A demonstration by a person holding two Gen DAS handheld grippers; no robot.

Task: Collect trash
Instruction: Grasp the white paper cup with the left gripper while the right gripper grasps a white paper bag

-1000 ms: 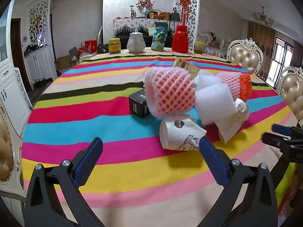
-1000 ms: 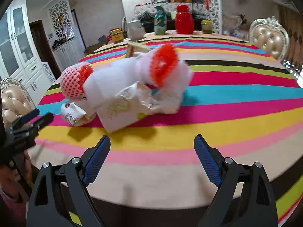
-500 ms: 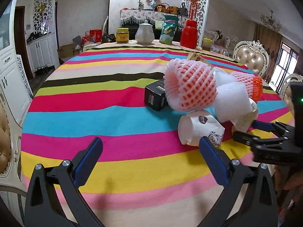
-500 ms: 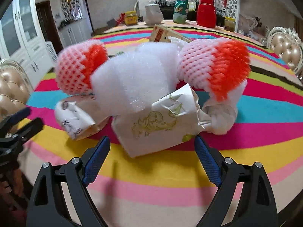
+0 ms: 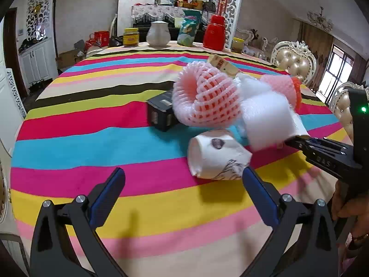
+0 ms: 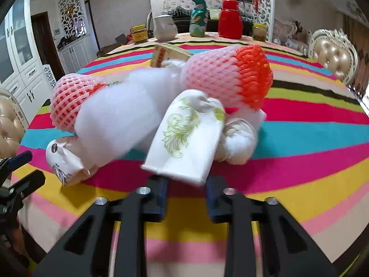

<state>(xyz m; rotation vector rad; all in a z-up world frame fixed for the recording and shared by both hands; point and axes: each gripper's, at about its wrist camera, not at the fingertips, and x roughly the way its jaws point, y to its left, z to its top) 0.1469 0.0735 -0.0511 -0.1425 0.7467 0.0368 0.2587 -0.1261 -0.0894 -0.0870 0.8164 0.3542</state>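
Note:
A heap of trash lies on the striped tablecloth (image 5: 92, 138). In the left wrist view it holds a pink foam net (image 5: 205, 101), white foam wrap (image 5: 267, 117), a crushed paper cup (image 5: 216, 157) and a black box (image 5: 161, 113). My left gripper (image 5: 182, 191) is open just short of the cup. In the right wrist view my right gripper (image 6: 185, 182) is shut on a white paper bag with green scrollwork (image 6: 186, 138). Behind it lie white foam (image 6: 117, 117), two foam nets (image 6: 230, 78) and the cup (image 6: 62, 159).
At the table's far edge stand a white jug (image 5: 158, 34), a yellow jar (image 5: 131, 37), a green bag (image 5: 188, 31) and a red flask (image 5: 216, 32). Padded chairs (image 5: 295, 62) stand at the right. A carton (image 6: 166, 54) lies behind the heap.
My right gripper has closed on the white paper bag and tilted it up. The left gripper has moved closer to the paper cup and stays open.

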